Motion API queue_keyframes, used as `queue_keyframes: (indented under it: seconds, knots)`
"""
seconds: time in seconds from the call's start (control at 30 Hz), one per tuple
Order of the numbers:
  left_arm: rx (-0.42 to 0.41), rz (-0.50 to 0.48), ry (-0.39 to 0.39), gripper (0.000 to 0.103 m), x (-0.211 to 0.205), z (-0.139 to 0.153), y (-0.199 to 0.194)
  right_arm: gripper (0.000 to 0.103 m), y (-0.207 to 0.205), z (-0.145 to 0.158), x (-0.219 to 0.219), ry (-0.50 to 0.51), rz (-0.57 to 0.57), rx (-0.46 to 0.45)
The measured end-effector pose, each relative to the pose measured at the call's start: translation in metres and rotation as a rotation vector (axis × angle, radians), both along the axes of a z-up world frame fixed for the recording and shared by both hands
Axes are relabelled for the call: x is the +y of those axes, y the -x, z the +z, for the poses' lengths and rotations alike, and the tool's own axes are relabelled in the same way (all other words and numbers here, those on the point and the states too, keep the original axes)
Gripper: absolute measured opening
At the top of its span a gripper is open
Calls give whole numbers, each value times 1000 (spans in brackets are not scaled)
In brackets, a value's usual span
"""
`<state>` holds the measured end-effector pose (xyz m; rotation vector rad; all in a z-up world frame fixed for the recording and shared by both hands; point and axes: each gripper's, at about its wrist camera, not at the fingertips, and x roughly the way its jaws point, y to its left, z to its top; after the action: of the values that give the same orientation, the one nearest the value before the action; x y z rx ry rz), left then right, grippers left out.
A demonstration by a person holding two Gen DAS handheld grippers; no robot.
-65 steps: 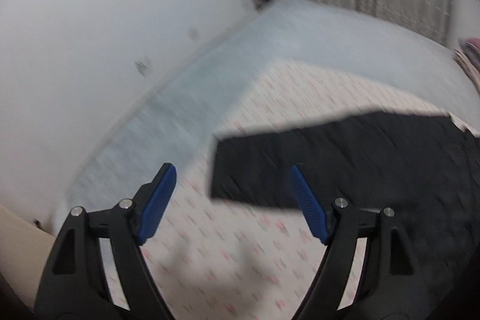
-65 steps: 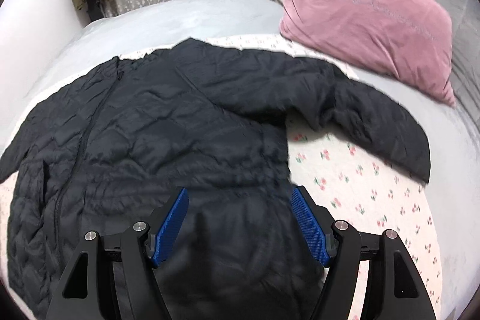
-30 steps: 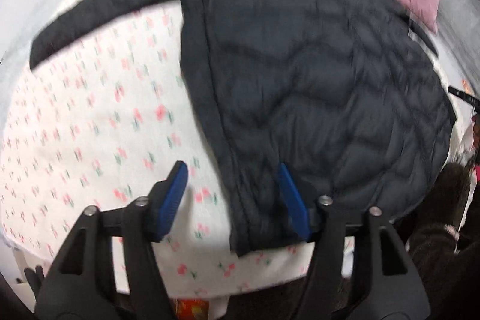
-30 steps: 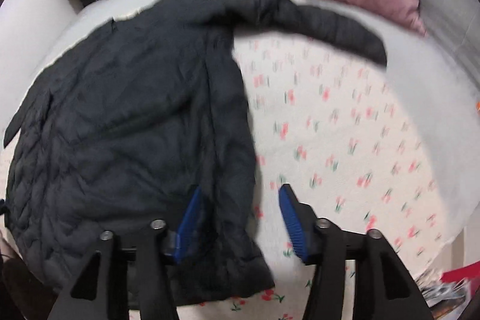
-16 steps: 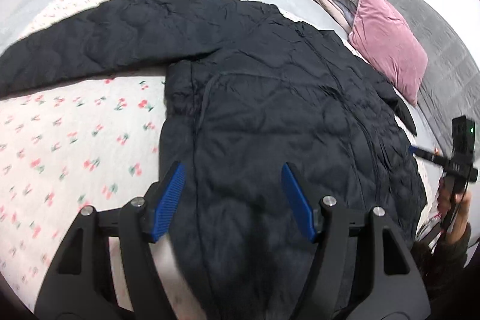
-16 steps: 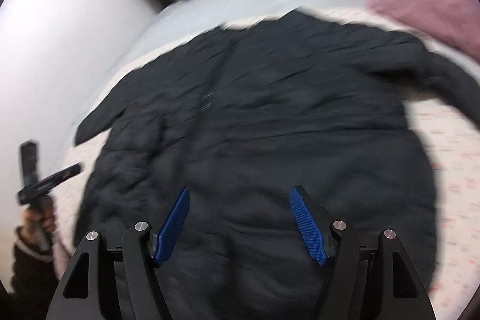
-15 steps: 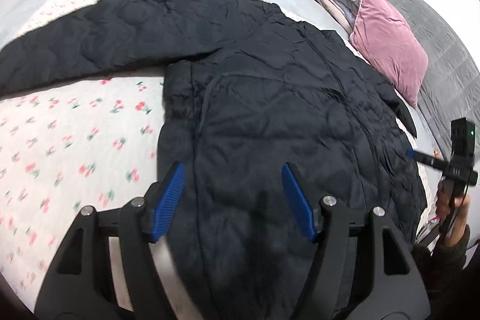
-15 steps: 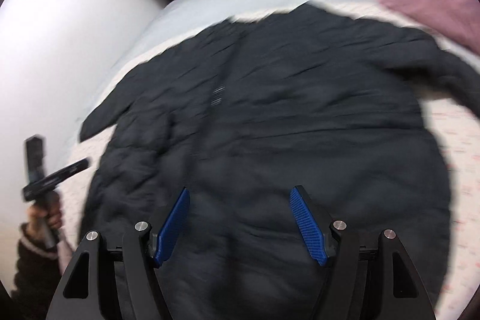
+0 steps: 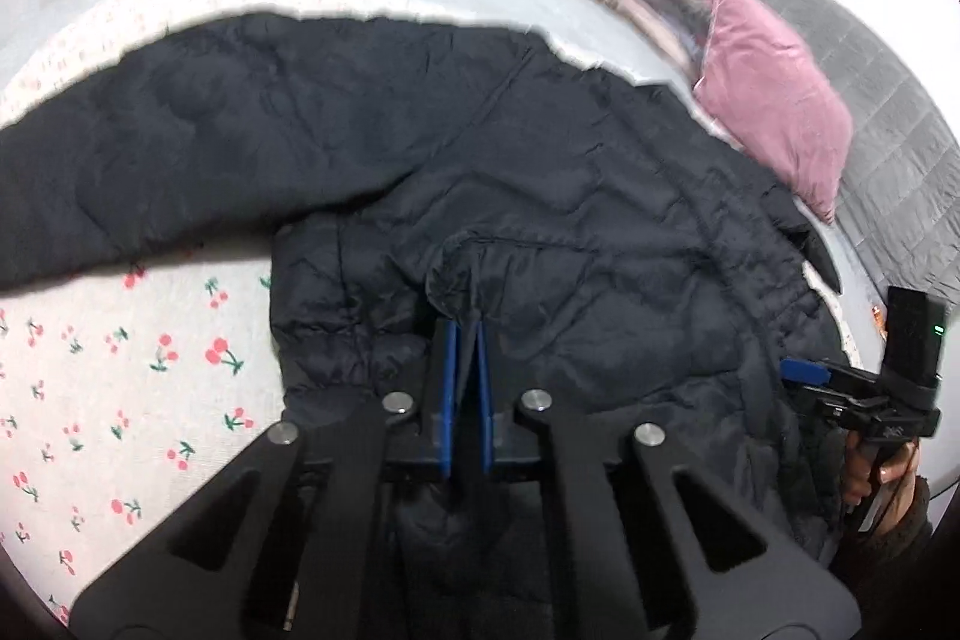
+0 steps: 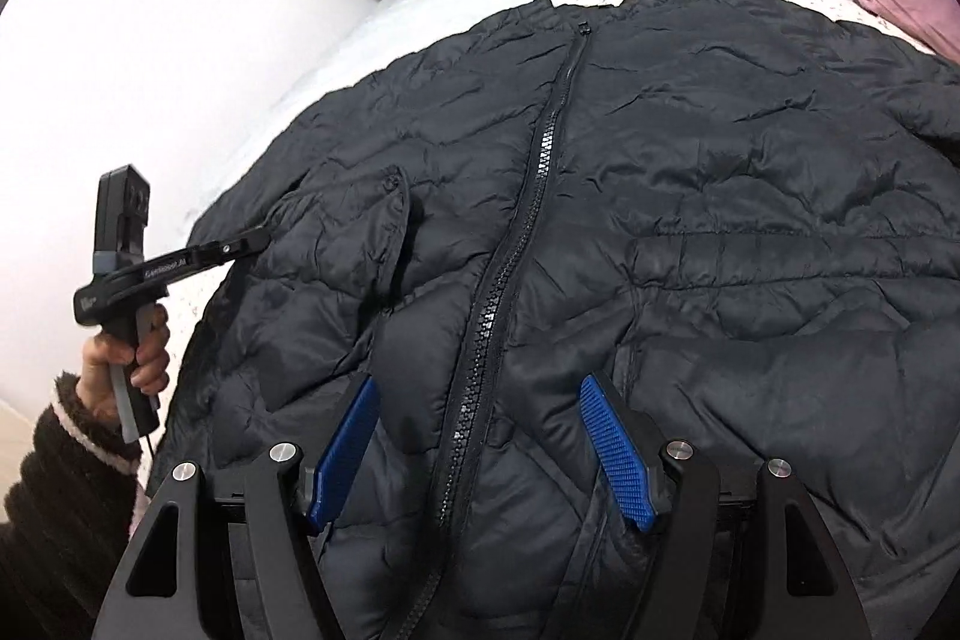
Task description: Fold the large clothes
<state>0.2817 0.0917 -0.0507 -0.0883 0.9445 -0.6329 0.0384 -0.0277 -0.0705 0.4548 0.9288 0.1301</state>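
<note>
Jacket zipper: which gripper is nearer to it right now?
Right. The right gripper hangs open straddling the zipper, not gripping. The left gripper is shut on a fold of the jacket, off toward its left side.

Left tongs pinched shut — right tongs spread wide.

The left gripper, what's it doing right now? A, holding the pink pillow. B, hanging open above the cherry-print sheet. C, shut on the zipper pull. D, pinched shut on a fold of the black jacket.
D: in the left wrist view the left gripper has its blue pads closed together on a raised pucker of the black jacket, while the right gripper hangs open over the zipper.
</note>
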Motion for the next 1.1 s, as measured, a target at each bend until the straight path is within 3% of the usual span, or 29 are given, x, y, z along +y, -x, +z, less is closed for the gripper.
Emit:
queue_keyframes:
  seconds: [0.13, 0.2, 0.3, 0.4, 0.47, 0.53, 0.6, 0.63, 0.73, 0.8, 0.9, 1.0, 1.03, 1.1]
  knots:
    - [-65, -50, 77, 6, 22, 20, 30, 71, 3, -1, -6, -30, -14, -16]
    - [-71, -87, 50, 6, 27, 21, 43, 71, 6, -2, -7, -33, -18, -17]
    - [-22, -168, -71, 5, 35, 7, 62, 71, 7, -1, -7, -30, -20, -18]
    - [32, -225, -251, 5, 37, -12, 78, 71, 6, -1, -4, -14, -18, -17]
    - [32, -217, -282, 6, 43, -8, 84, 71, 6, -1, -2, -6, -16, -15]
    - [-8, -173, -214, 10, 53, 14, 85, 71, 6, 0, -2, -8, -16, -17]
    - [-51, -134, -138, 27, 57, 36, 83, 71, 7, 1, -4, -21, -21, -22]
    - [-79, -122, -92, 30, 57, 48, 82, 71, 7, 1, -6, -30, -29, -24]
    - [-134, -116, 17, 32, 39, 72, 76, 71, 8, 1, -11, -53, -46, -25]
    - [-133, -139, 32, 42, 14, 74, 68, 71, 9, 3, -15, -57, -55, -28]
    - [-78, -230, -64, 45, -26, 47, 68, 71, 15, 9, -30, -48, -78, -36]
    - [62, -354, -279, 45, -60, -5, 76, 71, 27, 18, -63, -16, -132, -32]
    - [49, -380, -351, 45, -68, -16, 84, 71, 33, 22, -77, -2, -160, -34]
    - [-6, -397, -385, 45, -75, -11, 92, 71, 50, 29, -119, 22, -242, -37]
